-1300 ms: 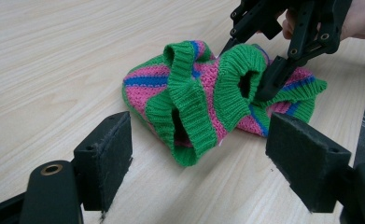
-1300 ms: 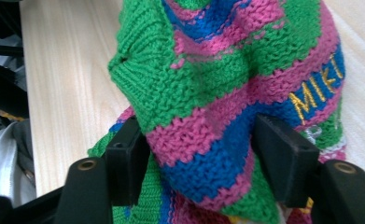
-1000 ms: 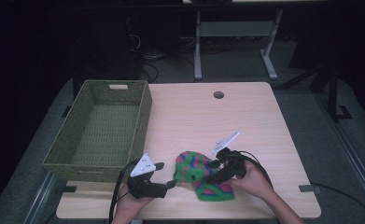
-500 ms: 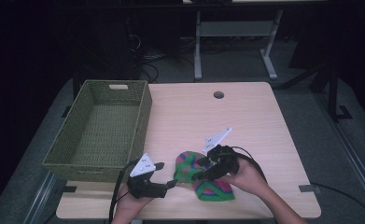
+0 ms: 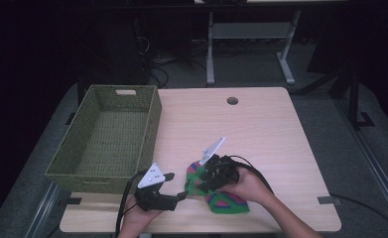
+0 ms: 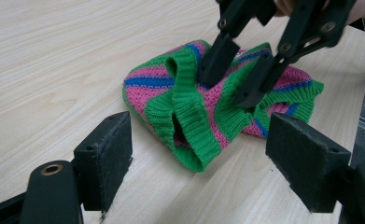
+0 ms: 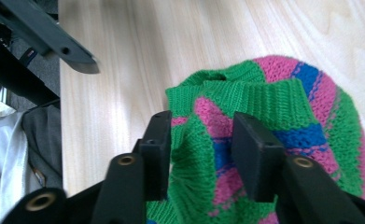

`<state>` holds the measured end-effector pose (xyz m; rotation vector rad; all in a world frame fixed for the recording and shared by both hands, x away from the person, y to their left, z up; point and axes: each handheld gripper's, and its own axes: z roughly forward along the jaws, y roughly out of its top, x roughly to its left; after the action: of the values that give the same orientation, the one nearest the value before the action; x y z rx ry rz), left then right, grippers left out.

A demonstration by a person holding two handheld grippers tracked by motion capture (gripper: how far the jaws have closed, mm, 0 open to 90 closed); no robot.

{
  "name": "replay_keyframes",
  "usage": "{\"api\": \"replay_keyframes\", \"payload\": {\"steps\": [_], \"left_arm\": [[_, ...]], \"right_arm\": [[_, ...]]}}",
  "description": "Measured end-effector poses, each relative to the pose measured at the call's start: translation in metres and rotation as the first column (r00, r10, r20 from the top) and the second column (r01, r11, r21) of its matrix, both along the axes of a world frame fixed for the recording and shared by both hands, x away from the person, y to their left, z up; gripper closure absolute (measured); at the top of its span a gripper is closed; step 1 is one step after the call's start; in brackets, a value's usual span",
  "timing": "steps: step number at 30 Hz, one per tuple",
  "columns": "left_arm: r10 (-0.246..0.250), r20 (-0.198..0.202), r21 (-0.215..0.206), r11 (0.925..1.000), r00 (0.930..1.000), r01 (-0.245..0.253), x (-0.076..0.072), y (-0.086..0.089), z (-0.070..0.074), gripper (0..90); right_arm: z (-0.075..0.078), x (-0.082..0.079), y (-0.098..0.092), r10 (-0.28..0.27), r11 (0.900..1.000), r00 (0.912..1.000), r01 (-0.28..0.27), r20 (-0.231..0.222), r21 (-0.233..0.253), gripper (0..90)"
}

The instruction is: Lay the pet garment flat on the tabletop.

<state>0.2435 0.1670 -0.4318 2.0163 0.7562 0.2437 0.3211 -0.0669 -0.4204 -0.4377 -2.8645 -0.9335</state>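
A knitted garment (image 5: 225,202) in green, pink and blue stripes lies crumpled near the table's front edge. My right gripper (image 5: 202,179) reaches down onto its left part. In the right gripper view the jaws (image 7: 201,135) stand partly closed on a bunched fold of the knit (image 7: 264,93), with the fabric pressed between them. My left gripper (image 5: 177,186) rests on the table just left of the garment, open with nothing between its fingers. Its own view (image 6: 199,158) faces the garment (image 6: 189,107) and the right gripper (image 6: 234,79) pressing into it.
An empty green woven basket (image 5: 153,124) stands at the table's left side, close behind my left gripper. The wooden table (image 5: 261,134) has a round cable hole (image 5: 232,100) near its far edge. Dark floor and desk legs lie beyond.
My right gripper has moved left along the garment and its jaws now pinch a fold near the garment's left end. The left gripper has stayed put.
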Motion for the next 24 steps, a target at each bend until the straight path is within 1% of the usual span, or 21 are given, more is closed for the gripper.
{"api": "replay_keyframes", "payload": {"steps": [1, 2, 3, 4, 5, 6, 7, 10, 13, 16, 18, 20, 21, 24], "left_arm": [[0.000, 0.000, 0.000, 1.0000, 1.0000, 0.000, 0.000, 0.000, 0.000, 22.3], [0.000, 0.000, -0.001, 1.0000, 1.0000, 0.000, 0.000, 0.000, 0.000, 22.3], [0.000, 0.000, -0.001, 1.0000, 1.0000, 0.000, 0.000, 0.001, 0.000, 22.3], [0.001, -0.003, 0.000, 1.0000, 1.0000, -0.001, 0.000, 0.001, 0.000, 22.3], [0.001, -0.003, 0.000, 1.0000, 1.0000, -0.001, 0.000, 0.001, 0.000, 22.3], [0.000, -0.002, 0.001, 1.0000, 1.0000, 0.000, 0.000, 0.001, -0.001, 22.3], [0.000, -0.002, 0.001, 1.0000, 1.0000, 0.000, 0.000, 0.001, -0.001, 22.3], [-0.001, -0.003, -0.001, 1.0000, 1.0000, 0.001, 0.000, 0.000, -0.001, 22.3], [-0.003, -0.007, -0.003, 1.0000, 1.0000, 0.003, 0.000, 0.000, -0.001, 22.3], [-0.005, -0.008, -0.001, 1.0000, 1.0000, 0.005, 0.001, 0.000, -0.001, 22.3], [-0.004, -0.014, -0.002, 1.0000, 0.9999, 0.004, 0.001, 0.000, -0.001, 22.3], [-0.005, -0.016, -0.002, 1.0000, 0.9999, 0.005, 0.002, 0.000, -0.002, 22.5], [-0.005, -0.017, -0.003, 1.0000, 0.9998, 0.005, 0.002, 0.000, -0.002, 22.5], [-0.004, -0.015, -0.005, 1.0000, 0.9999, 0.004, 0.002, 0.001, -0.001, 22.9]], "right_arm": [[-0.003, 0.001, 0.000, -0.007, 1.000, 0.9999, 0.007, -0.010, -0.003, 62.3], [-0.005, 0.002, 0.000, -0.012, 1.000, 0.9999, 0.012, -0.009, -0.005, 64.0], [-0.007, 0.002, 0.000, -0.020, 1.000, 0.9997, 0.020, -0.012, -0.002, 65.9], [-0.013, 0.004, -0.001, -0.034, 0.999, 0.9992, 0.034, -0.018, 0.004, 70.4], [-0.013, 0.004, -0.001, -0.034, 0.999, 0.9992, 0.034, -0.018, 0.004, 70.4], [-0.017, 0.005, -0.003, -0.040, 0.999, 0.9988, 0.041, -0.027, 0.011, 73.5], [-0.017, 0.005, -0.003, -0.040, 0.999, 0.9988, 0.041, -0.027, 0.011, 73.5], [-0.022, 0.005, -0.006, -0.058, 0.998, 0.9977, 0.059, -0.035, 0.016, 77.7], [-0.023, 0.004, -0.008, -0.060, 0.998, 0.9979, 0.061, -0.026, 0.022, 80.0], [-0.020, 0.004, -0.009, -0.061, 0.998, 0.9980, 0.062, -0.016, 0.025, 80.9], [-0.016, 0.003, -0.011, -0.068, 0.997, 0.9975, 0.069, -0.020, 0.031, 81.2], [-0.009, 0.004, -0.014, -0.074, 0.996, 0.9971, 0.075, -0.019, 0.051, 81.6], [-0.009, 0.004, -0.014, -0.074, 0.996, 0.9971, 0.075, -0.019, 0.051, 81.6], [0.000, 0.004, -0.018, -0.083, 0.994, 0.9966, 0.083, 0.000, 0.065, 81.6]]}}
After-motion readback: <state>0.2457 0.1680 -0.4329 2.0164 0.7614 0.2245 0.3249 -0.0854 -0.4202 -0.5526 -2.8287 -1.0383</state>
